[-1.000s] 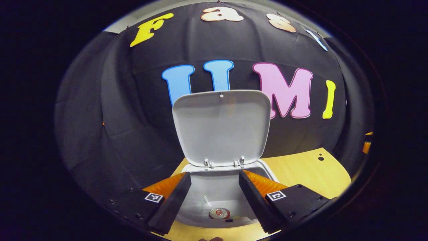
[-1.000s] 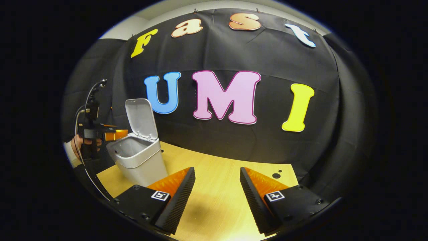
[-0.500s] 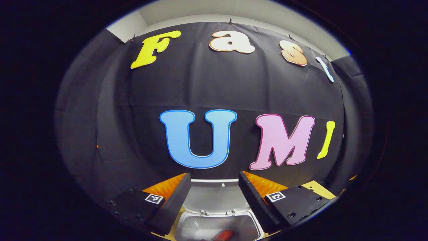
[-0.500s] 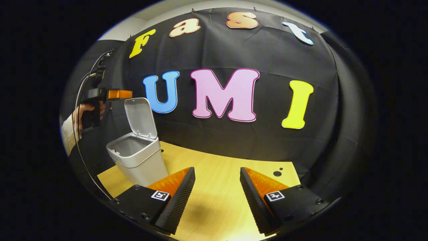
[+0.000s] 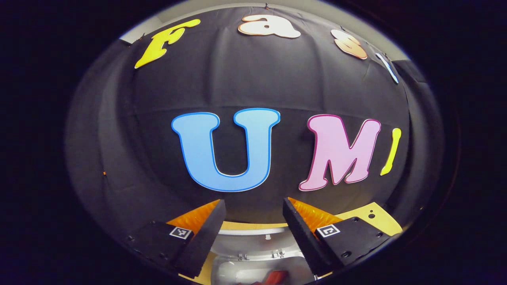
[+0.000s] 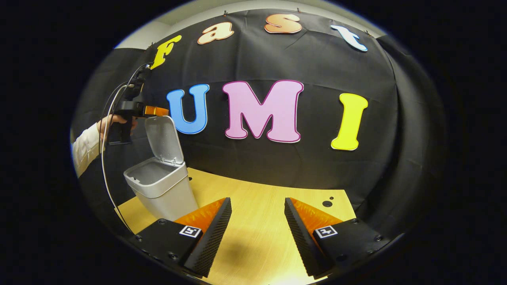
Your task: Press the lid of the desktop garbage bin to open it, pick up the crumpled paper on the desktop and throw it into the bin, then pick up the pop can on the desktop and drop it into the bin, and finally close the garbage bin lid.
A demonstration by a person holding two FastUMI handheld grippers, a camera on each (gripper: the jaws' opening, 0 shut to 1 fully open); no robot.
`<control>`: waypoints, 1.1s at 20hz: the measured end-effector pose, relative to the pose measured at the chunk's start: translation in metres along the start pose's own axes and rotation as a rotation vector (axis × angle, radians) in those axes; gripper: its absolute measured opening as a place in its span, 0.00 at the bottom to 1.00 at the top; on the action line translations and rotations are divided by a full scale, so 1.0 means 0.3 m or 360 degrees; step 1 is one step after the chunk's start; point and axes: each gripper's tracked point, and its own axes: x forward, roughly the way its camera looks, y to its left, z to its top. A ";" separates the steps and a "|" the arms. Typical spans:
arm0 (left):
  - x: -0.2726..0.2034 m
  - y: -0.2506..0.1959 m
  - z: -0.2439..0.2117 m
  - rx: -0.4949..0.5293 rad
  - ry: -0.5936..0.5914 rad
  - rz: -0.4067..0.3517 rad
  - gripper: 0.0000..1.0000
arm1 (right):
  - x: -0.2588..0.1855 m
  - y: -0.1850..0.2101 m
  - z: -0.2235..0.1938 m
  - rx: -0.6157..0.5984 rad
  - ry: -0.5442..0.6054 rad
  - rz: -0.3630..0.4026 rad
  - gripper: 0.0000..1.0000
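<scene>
The white desktop bin stands at the table's left end, its lid raised upright. In the left gripper view the lid's top edge and hinges lie low between my fingers, and a blurred red can shows inside the bin below. My left gripper is open and holds nothing. In the right gripper view the left gripper hovers right at the lid's upper edge, held by a hand. My right gripper is open and holds nothing, low over the wooden table, well right of the bin.
The black cloth wall stands close behind the bin. A cable hangs from the left gripper down past the bin's left side. Small holes mark the table's far right corner.
My left gripper has risen from over the bin's mouth to the height of the lid's top edge and moved forward toward it. The right gripper has barely moved.
</scene>
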 end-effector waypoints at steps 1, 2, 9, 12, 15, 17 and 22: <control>-0.021 -0.009 -0.010 -0.0007 0.0015 -0.0023 0.98 | 0.003 0.006 -0.001 -0.0001 0.0003 0.0006 0.88; -0.042 -0.011 -0.021 -0.0009 0.0037 -0.0023 0.98 | 0.005 0.006 -0.003 -0.0004 0.0005 0.0007 0.88; -0.233 -0.042 -0.283 0.0044 0.0306 -0.0092 0.97 | 0.041 0.043 0.002 0.0003 -0.0003 0.0040 0.88; -0.269 -0.047 -0.436 0.0069 0.0482 -0.0112 0.95 | 0.051 0.063 -0.010 0.0003 0.0019 0.0066 0.88; -0.290 -0.068 -0.516 0.0006 0.0596 -0.0155 0.97 | 0.071 0.085 -0.007 0.0005 0.0018 0.0086 0.88; -0.298 -0.071 -0.555 -0.0014 0.0649 -0.0196 0.99 | 0.079 0.098 -0.014 0.0009 0.0019 0.0099 0.88; -0.356 -0.080 -0.625 0.0116 0.0905 -0.0314 0.99 | 0.082 0.100 -0.035 0.0019 0.0032 0.0123 0.88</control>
